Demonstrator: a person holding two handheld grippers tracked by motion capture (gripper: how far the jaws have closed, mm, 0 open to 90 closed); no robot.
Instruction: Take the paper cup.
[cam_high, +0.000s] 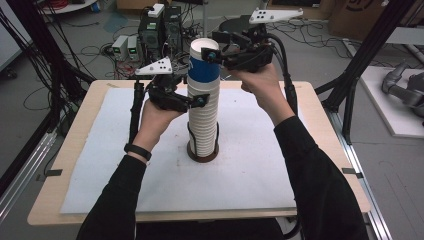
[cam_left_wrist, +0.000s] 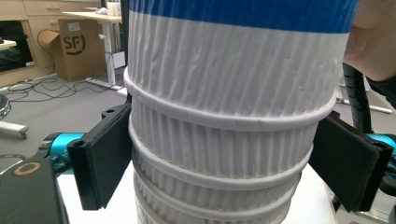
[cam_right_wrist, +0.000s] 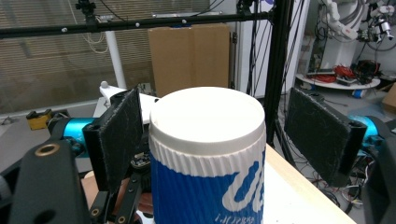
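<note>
Box (cam_left_wrist: 77, 49): showing "SF", far left on the floor.
Top cup (cam_right_wrist: 208, 154): bearing blue band, white lettering unreadable.
Table (cam_high: 80, 165): carrying white mat (cam_high: 165, 185).
Left gripper (cam_high: 192, 101): clamping cup stack (cam_high: 203, 120).
Right gripper (cam_high: 216, 54): jaws flanking top cup, right pad clear.

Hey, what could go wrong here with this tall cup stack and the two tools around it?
1. The cup stack is tall on a small brown base; a sideways pull might topple it.
2. The right tool straddles the top blue cup with a gap at the right pad, so closing off-centre could push the cup aside.
3. The left tool touches the stack at its left pad; the right pad looks just clear, so if that hold is loose, several cups may lift together.
</note>
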